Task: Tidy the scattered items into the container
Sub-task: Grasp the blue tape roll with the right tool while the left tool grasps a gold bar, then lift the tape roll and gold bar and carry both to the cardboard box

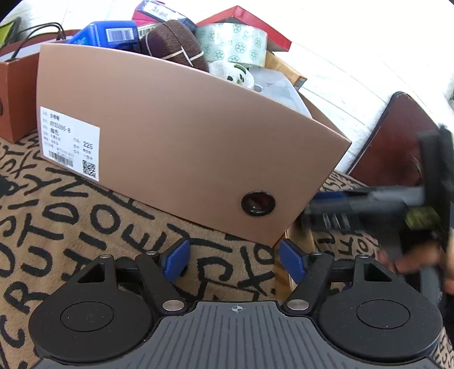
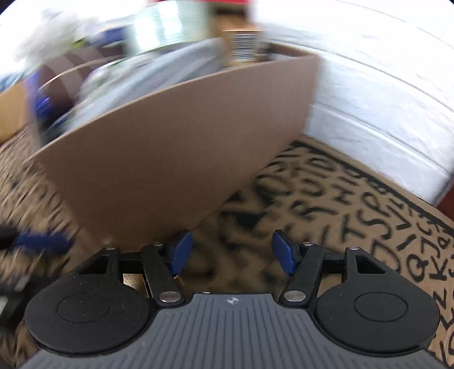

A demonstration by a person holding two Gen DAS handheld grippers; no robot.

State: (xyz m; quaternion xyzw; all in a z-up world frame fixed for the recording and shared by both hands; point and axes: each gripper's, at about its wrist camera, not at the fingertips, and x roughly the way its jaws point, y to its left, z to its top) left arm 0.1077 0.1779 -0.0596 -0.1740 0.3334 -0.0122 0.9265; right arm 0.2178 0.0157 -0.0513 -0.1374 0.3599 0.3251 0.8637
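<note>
- Nearest in the left wrist view, the left gripper (image 1: 234,262) hangs over the lettered rug (image 1: 85,227) with its jaws wide and nothing between the blue pads; the bottom corner of the box sits just beyond them.
- The right gripper (image 2: 231,252) likewise stands spread and empty in its own view, low above the rug (image 2: 354,215), close to the box's end wall.
- The box (image 1: 176,136) is a tan shoebox resting on the rug, heaped past its rim: a blue carton (image 1: 110,34), a brown plush ball (image 1: 176,42), a tape roll (image 1: 232,42), a white soft toy (image 1: 235,73) and a red lid (image 1: 249,22) at the back.
- Judged from this, the load makes the box fairly heavy, while its card walls look stiff enough yet smooth; a pinch on a top rim or a push low on a wall seems safer than squeezing the sides. The plush will give under the pads; the tape roll is rigid and light.
- The left view alone shows the label (image 1: 69,143), the eyelet (image 1: 257,203), a second brown box (image 1: 17,93) and the right gripper (image 1: 369,204), blurred, beside the box. The right view is smeared, but alone shows the rug's far border by the white wall (image 2: 383,85).
</note>
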